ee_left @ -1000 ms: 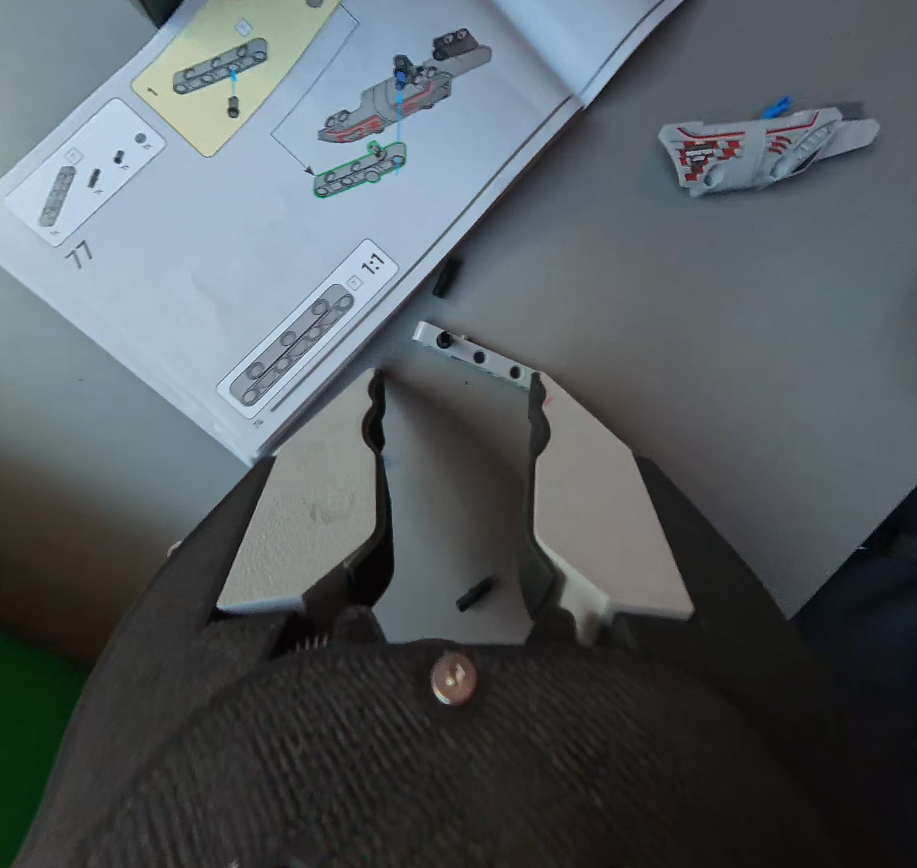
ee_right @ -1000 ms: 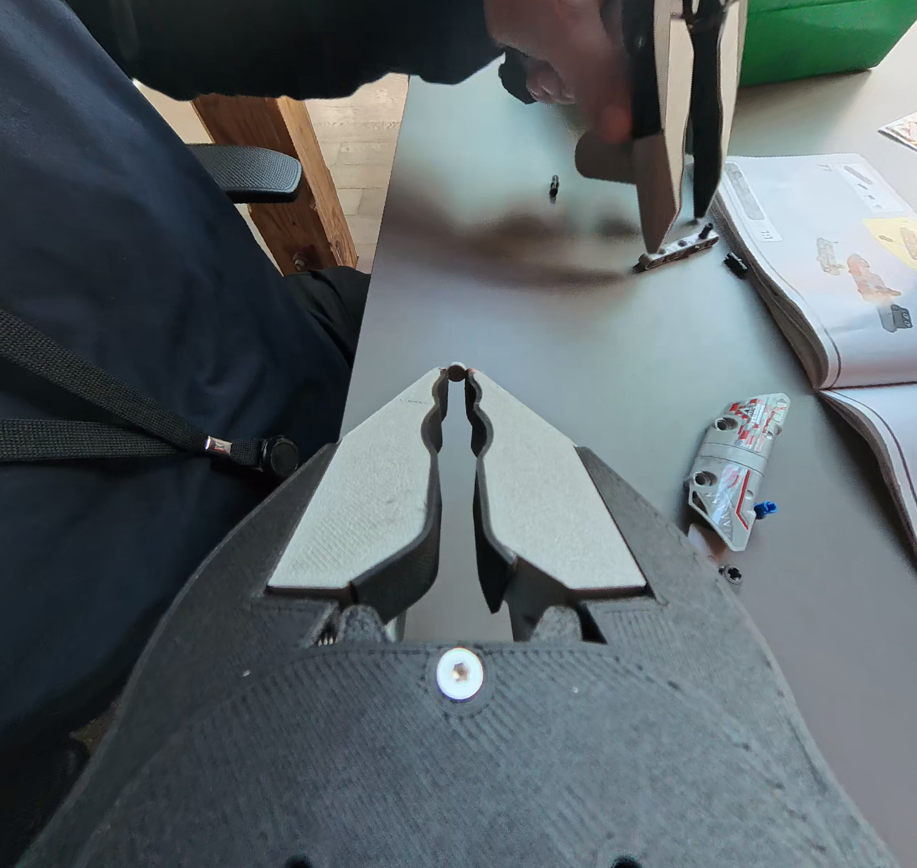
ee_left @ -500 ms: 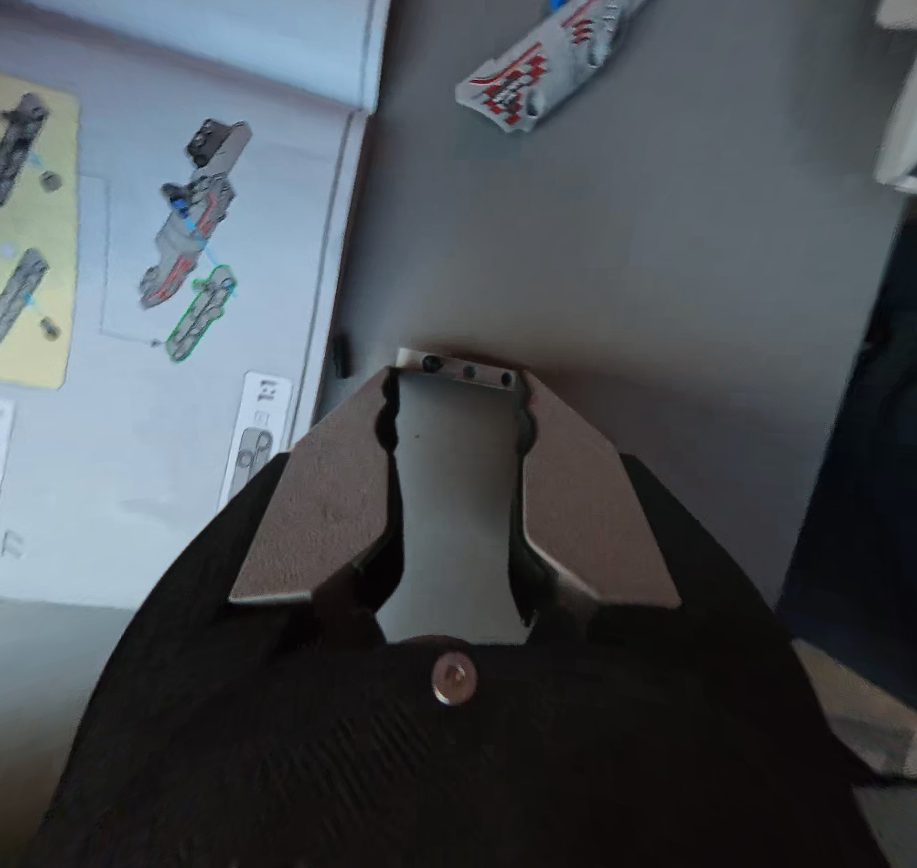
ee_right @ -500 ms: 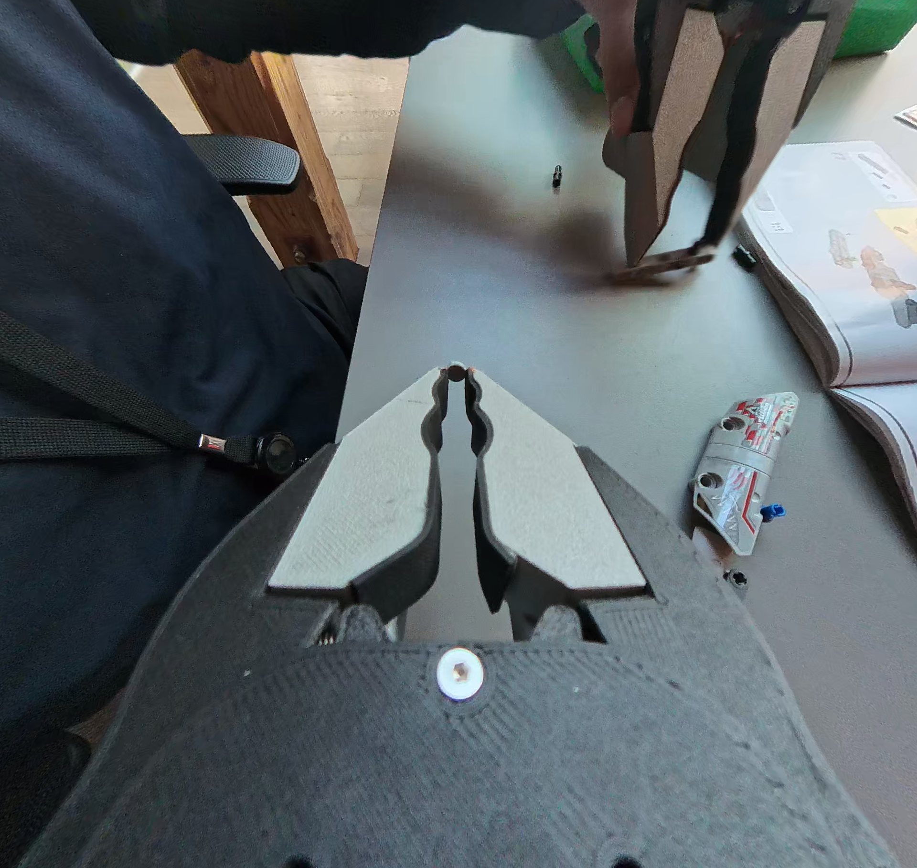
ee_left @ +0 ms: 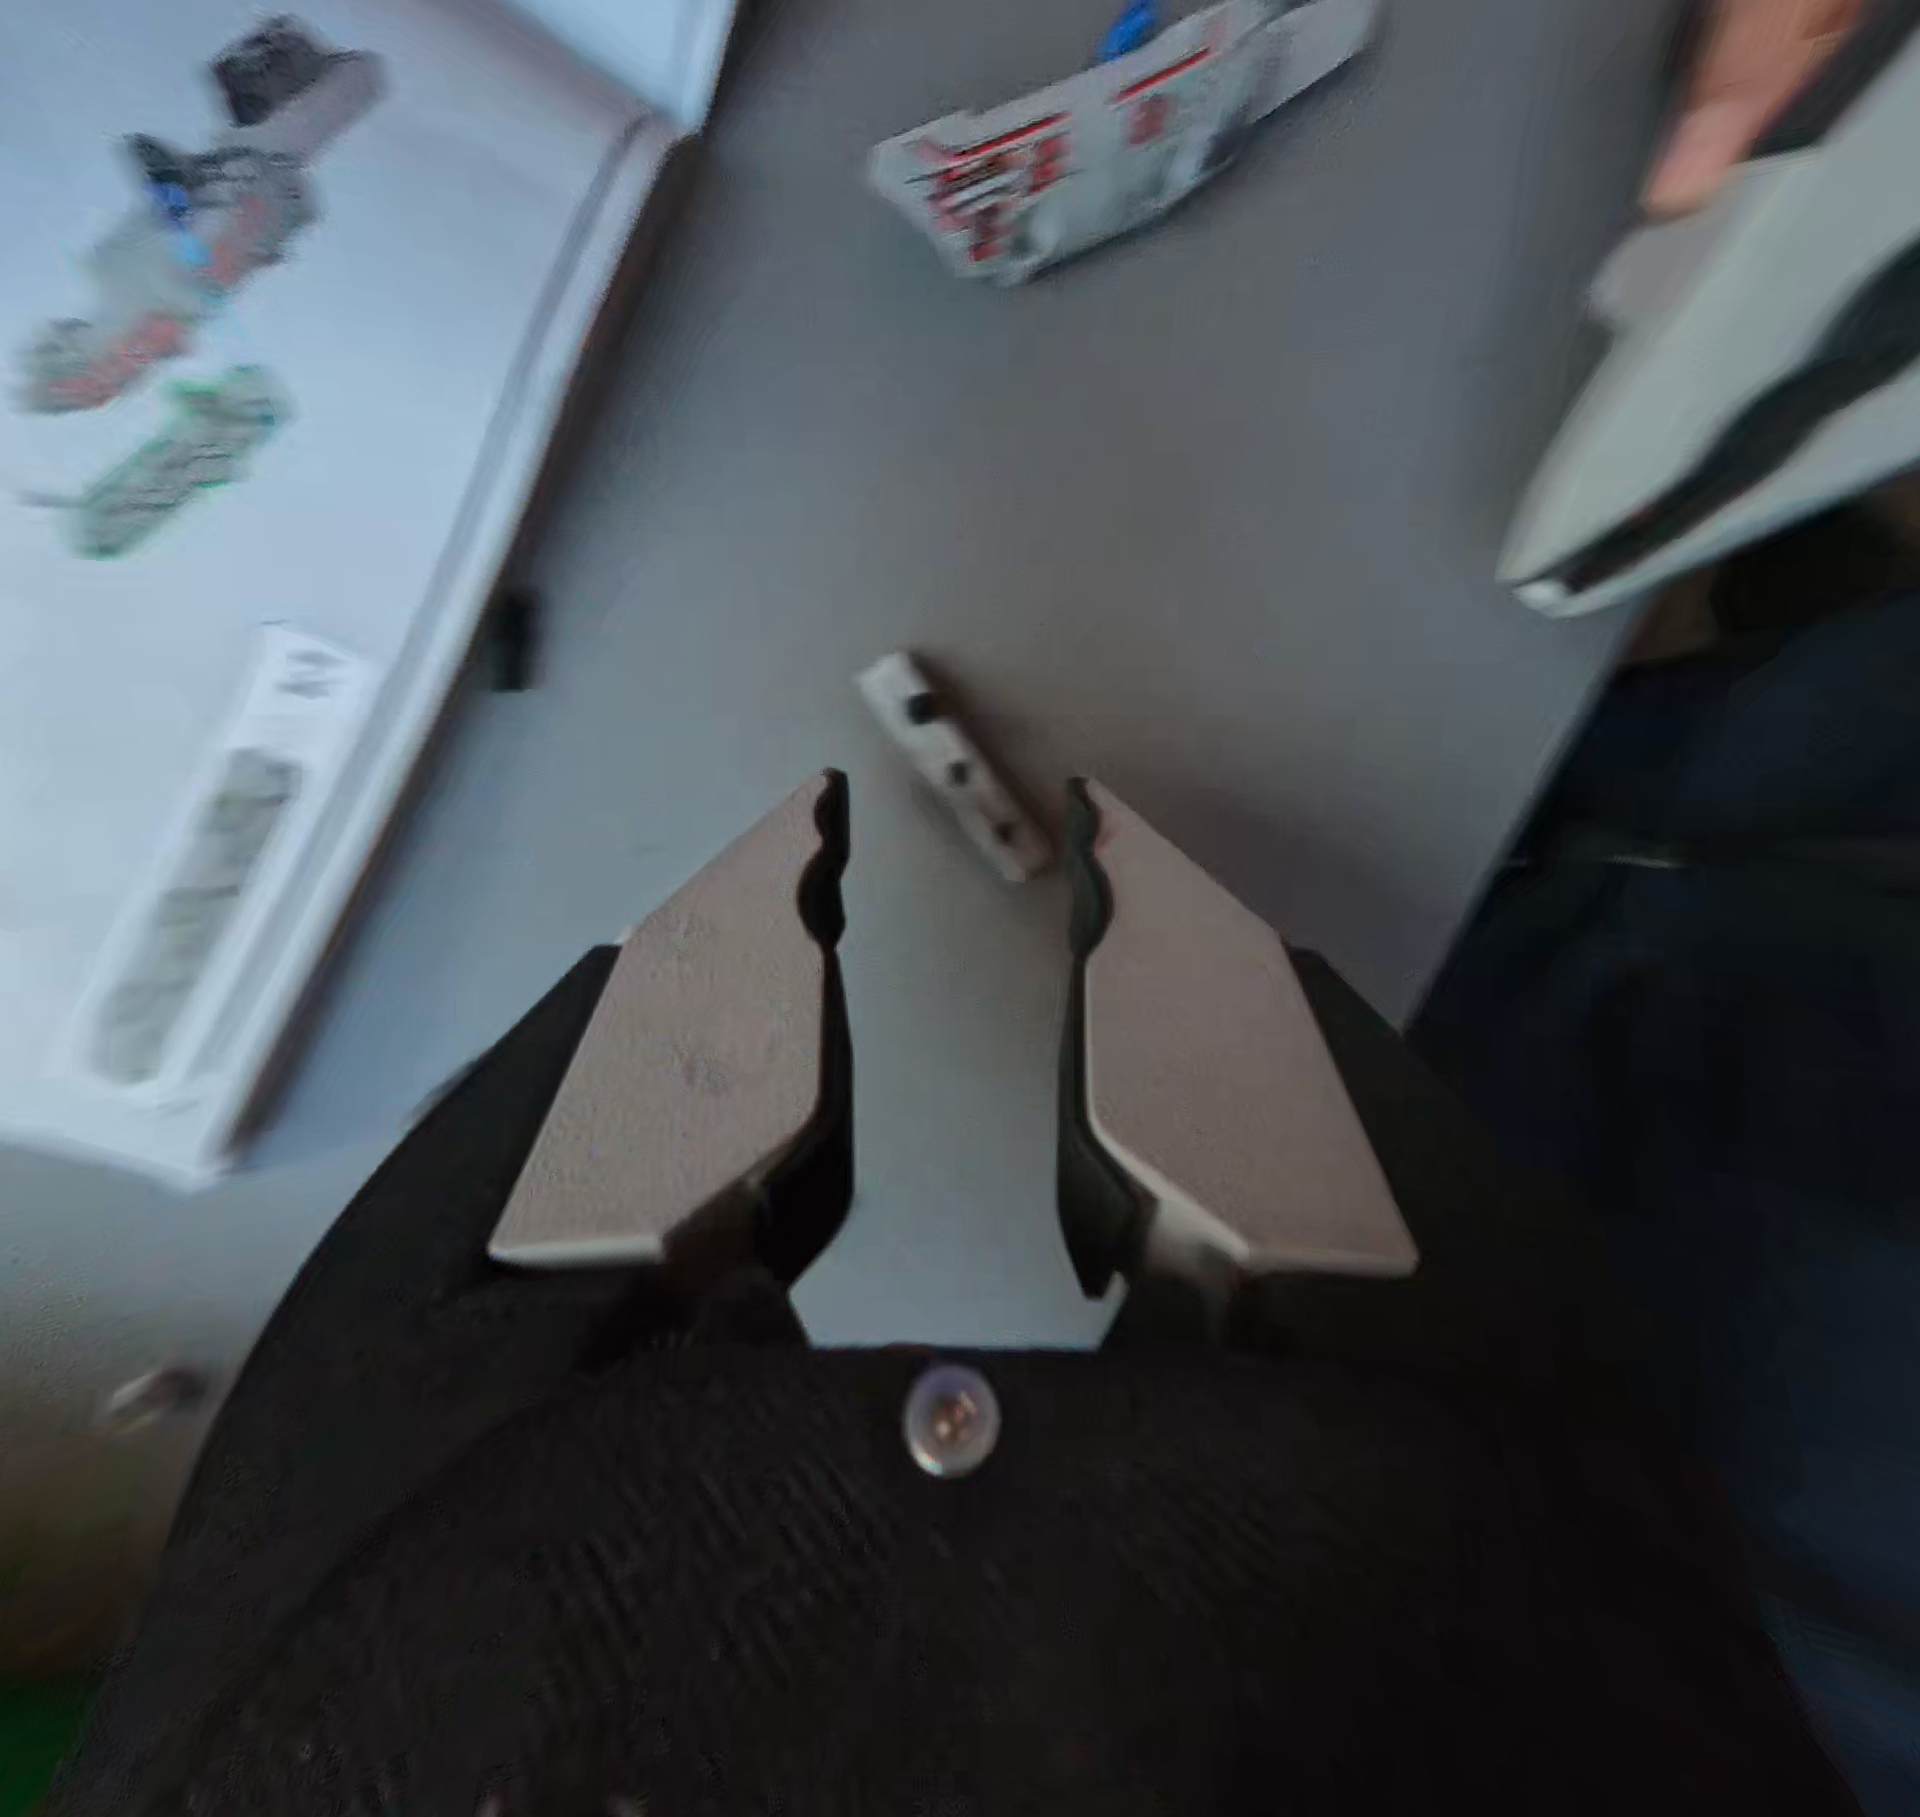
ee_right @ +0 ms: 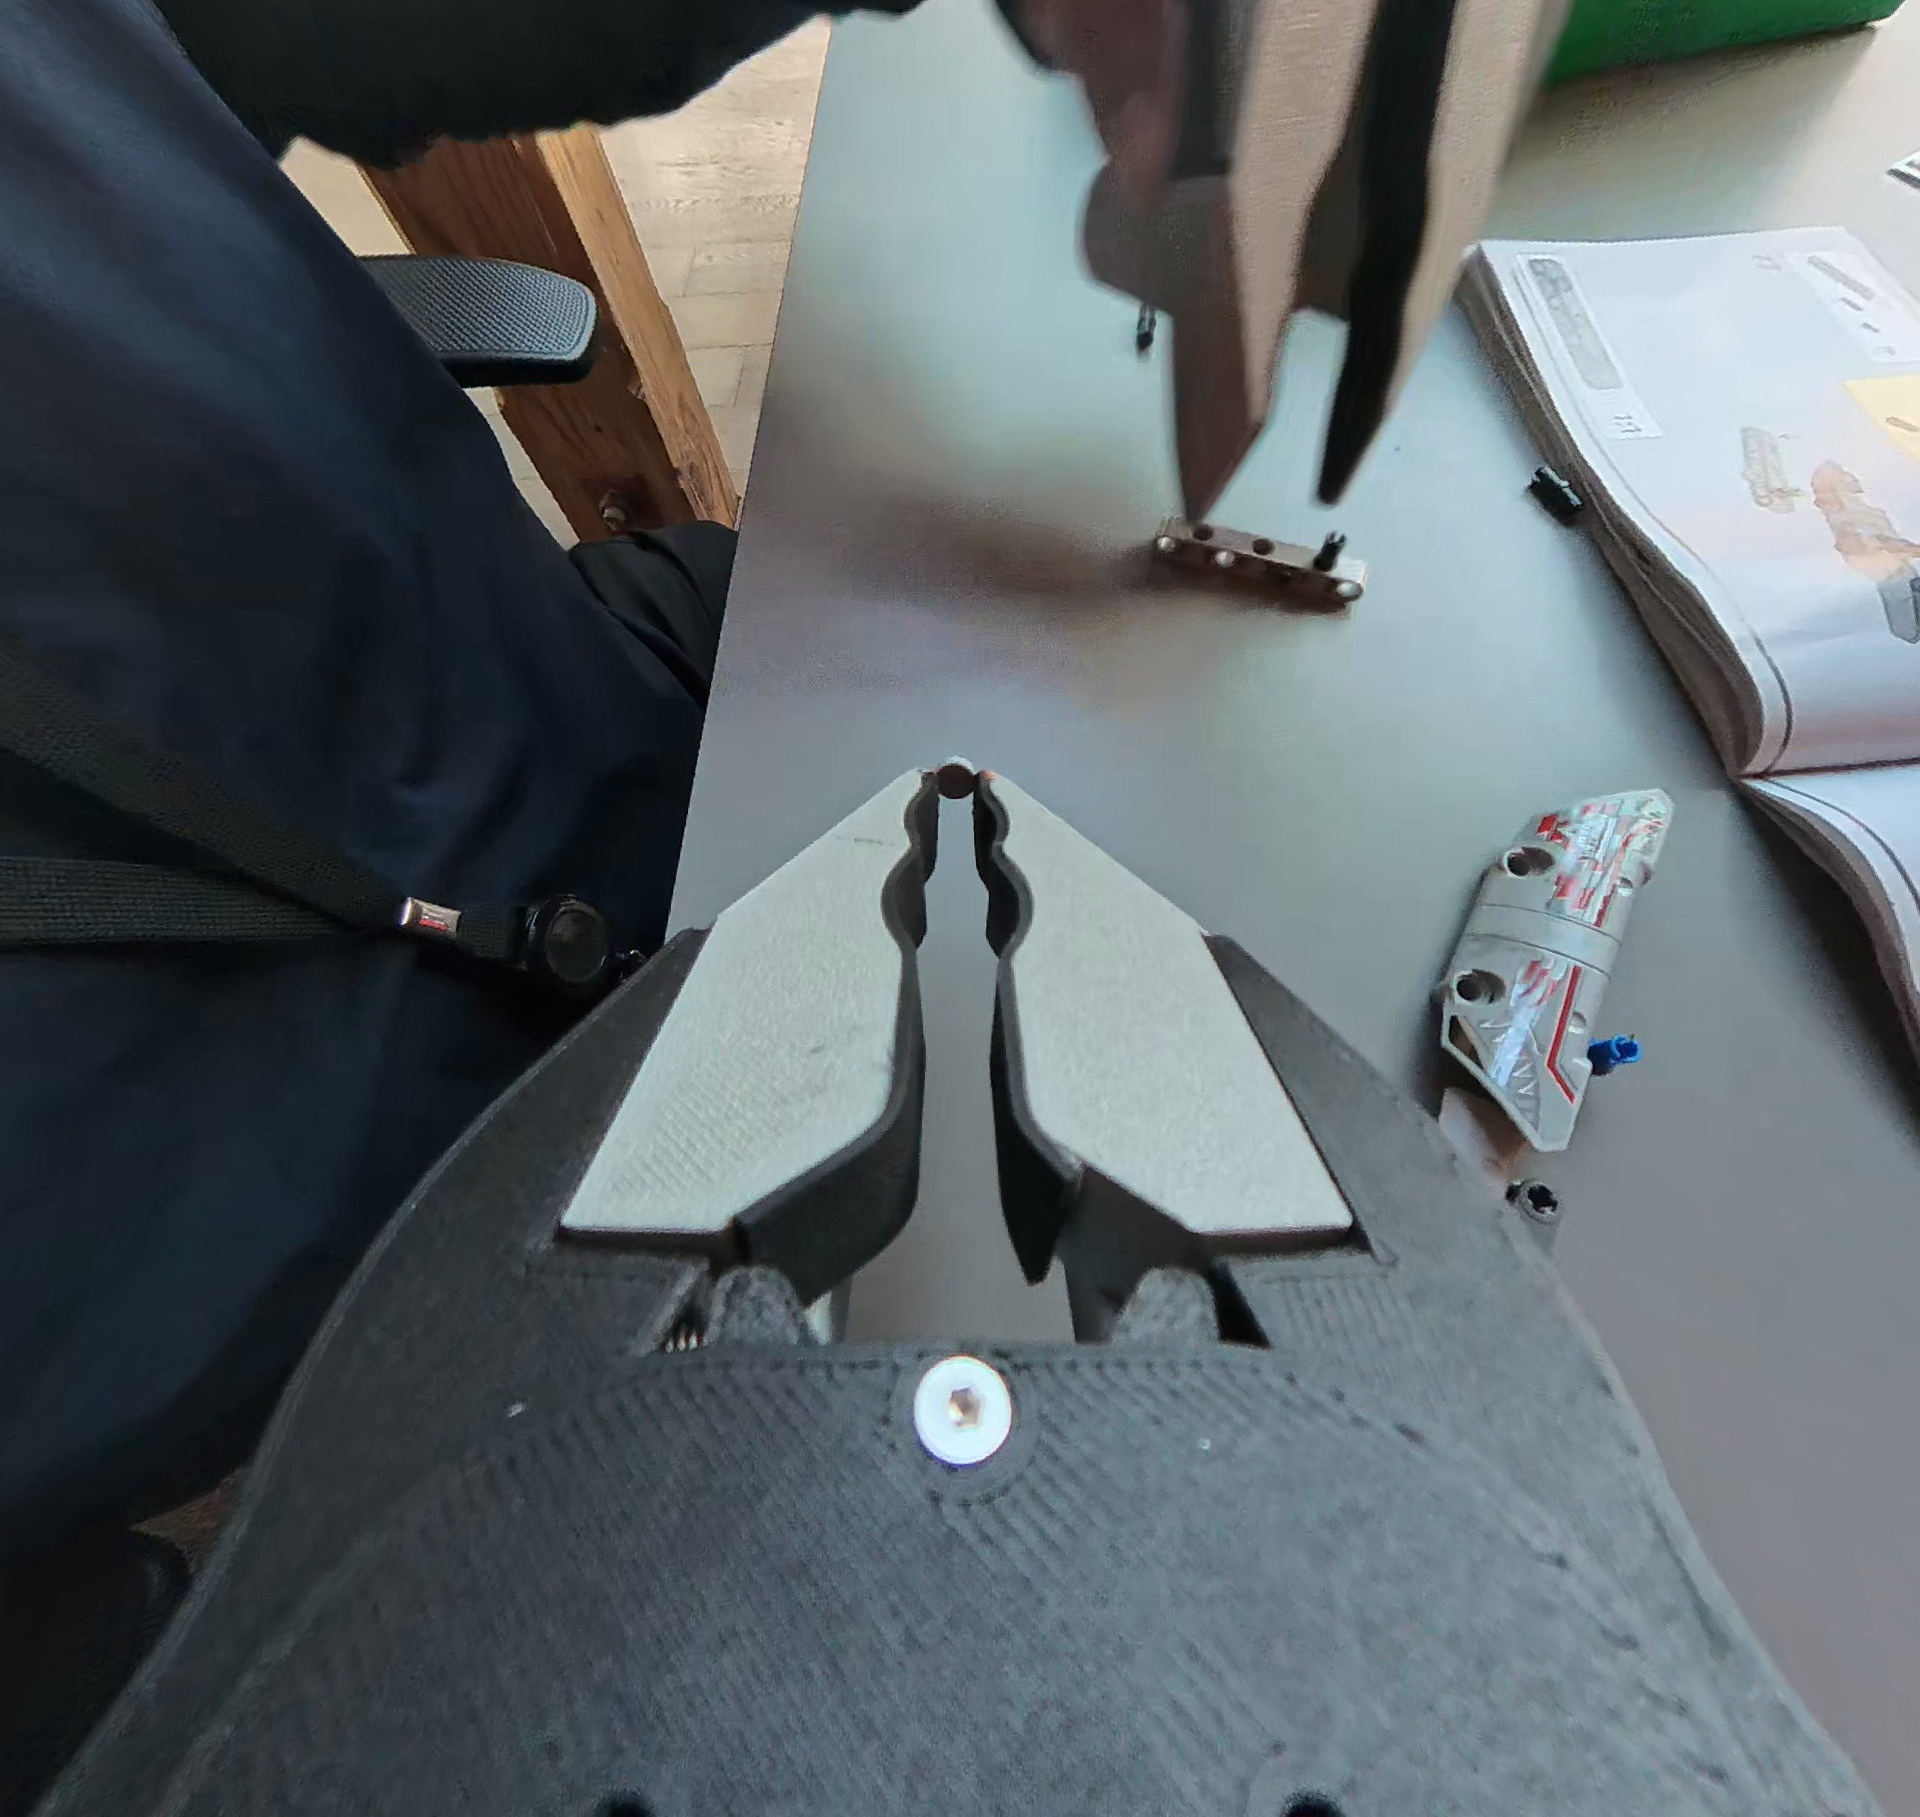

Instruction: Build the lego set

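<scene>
Hovering my left gripper (ee_left: 951, 801), jaws apart, right over the grey holed beam (ee_left: 951, 770) lying flat on the table (ee_left: 1247, 520), I see only in the right wrist view that my right gripper (ee_right: 956, 780) pinches a small dark pin (ee_right: 956, 779).

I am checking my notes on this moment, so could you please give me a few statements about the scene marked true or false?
1. The left claw is clamped on the grey beam. False: it is open, the beam lying on the table.
2. The right claw pinches a small dark pin. True.
3. The printed panel piece lies on the open booklet. False: it lies on the table beside it.
4. A black pin stands in the beam. True.
</scene>
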{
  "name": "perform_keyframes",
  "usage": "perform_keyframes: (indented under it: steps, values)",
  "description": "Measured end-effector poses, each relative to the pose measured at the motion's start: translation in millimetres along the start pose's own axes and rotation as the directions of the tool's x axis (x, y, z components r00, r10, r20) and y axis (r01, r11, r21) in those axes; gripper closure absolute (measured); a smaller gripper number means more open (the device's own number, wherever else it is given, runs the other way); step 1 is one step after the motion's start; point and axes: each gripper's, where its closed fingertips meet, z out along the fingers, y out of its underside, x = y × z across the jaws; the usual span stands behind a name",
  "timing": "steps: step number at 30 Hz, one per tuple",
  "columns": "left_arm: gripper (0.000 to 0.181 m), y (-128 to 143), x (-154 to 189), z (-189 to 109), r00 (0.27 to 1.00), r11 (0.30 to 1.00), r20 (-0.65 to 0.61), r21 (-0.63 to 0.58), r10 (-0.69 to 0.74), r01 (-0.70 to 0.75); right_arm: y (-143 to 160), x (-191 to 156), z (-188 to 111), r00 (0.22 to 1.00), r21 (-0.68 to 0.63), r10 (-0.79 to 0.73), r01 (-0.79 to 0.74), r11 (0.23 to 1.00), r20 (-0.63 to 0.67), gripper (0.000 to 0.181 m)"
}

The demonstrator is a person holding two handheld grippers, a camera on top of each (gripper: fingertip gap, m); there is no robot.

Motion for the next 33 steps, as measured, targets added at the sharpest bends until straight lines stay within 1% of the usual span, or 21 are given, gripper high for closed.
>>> perform_keyframes:
  steps: [1,2,3,4,6,8,10,11,12,13,14,15,16,17,19,21,25,28,31,33]
  values:
    - [0.144,-1,17,3,0.999,0.998,-0.040,0.065,0.011,-0.008,-1,0,0,1.000,0.001,-0.005,0.005,1.000,-0.002,0.178]
    - [0.143,3,18,6,1.000,0.996,0.018,0.090,0.020,-0.022,-2,0,-1,1.000,0.003,-0.009,0.009,1.000,-0.002,0.178]
    - [0.137,7,16,9,0.997,0.995,0.080,0.092,0.019,-0.026,-2,0,-1,1.000,0.004,-0.008,0.008,1.000,0.001,0.178]
    - [0.136,10,15,13,0.994,0.995,0.113,0.092,0.014,-0.024,-2,-1,0,1.000,0.003,-0.006,0.006,1.000,0.005,0.178]
    - [0.146,11,9,15,0.985,0.995,0.171,0.096,0.024,-0.041,-1,-1,1,1.000,-0.004,-0.006,0.006,1.000,0.011,0.178]
    - [0.158,13,-3,12,0.971,0.995,0.232,0.073,0.050,-0.069,1,-2,2,1.000,-0.011,-0.009,0.009,1.000,0.012,0.178]
    - [0.170,15,-7,10,0.972,0.993,0.223,0.075,0.075,-0.093,1,-3,3,1.000,-0.011,-0.010,0.010,1.000,0.008,0.178]
    - [0.176,14,-7,10,0.980,0.991,0.188,0.096,0.071,-0.090,1,-3,2,1.000,-0.008,-0.009,0.009,1.000,0.007,0.178]
    - [0.176,13,-5,10,0.992,0.991,0.119,0.125,0.043,-0.058,0,-3,2,1.000,-0.005,-0.007,0.007,1.000,0.007,0.178]
    - [0.176,12,1,10,1.000,0.988,-0.003,0.155,0.004,-0.003,0,-3,2,1.000,-0.004,-0.005,0.005,1.000,0.008,0.178]
    - [0.176,7,9,7,0.989,0.980,-0.143,0.189,-0.039,0.066,0,-2,2,1.000,-0.004,-0.002,0.002,1.000,0.011,0.178]
    - [0.177,2,12,2,0.961,0.967,-0.265,0.214,-0.082,0.142,0,-2,3,1.000,-0.005,0.001,0.000,1.000,0.016,0.178]
    - [0.176,1,14,-1,0.921,0.957,-0.368,0.200,-0.128,0.213,-1,-2,3,1.000,-0.010,0.002,-0.002,1.000,0.021,0.178]
    - [0.176,6,17,-1,0.879,0.959,-0.449,0.141,-0.160,0.246,-2,-1,4,1.000,-0.017,0.001,-0.001,1.000,0.023,0.178]
    - [0.176,25,23,8,0.846,0.976,-0.498,0.001,-0.188,0.218,-6,3,7,1.000,-0.033,-0.008,0.008,0.999,0.011,0.178]
    - [0.176,29,34,9,0.796,0.972,-0.561,-0.081,-0.227,0.221,-12,13,10,1.000,-0.044,-0.010,0.009,0.999,-0.015,0.178]
    - [0.176,24,36,11,0.740,0.965,-0.620,-0.140,-0.259,0.220,-29,34,26,0.999,-0.046,0.016,-0.018,0.999,-0.050,0.178]
    - [0.176,22,35,11,0.723,0.966,-0.641,-0.152,-0.257,0.208,-29,51,39,0.995,-0.081,0.011,-0.020,0.997,-0.103,0.178]
    - [0.176,21,34,11,0.717,0.966,-0.647,-0.158,-0.258,0.205,-28,49,47,0.997,-0.082,0.060,-0.064,0.995,-0.046,0.178]
    - [0.176,21,34,11,0.717,0.966,-0.647,-0.162,-0.258,0.201,-30,51,49,0.996,-0.072,0.071,-0.074,0.995,-0.048,0.178]
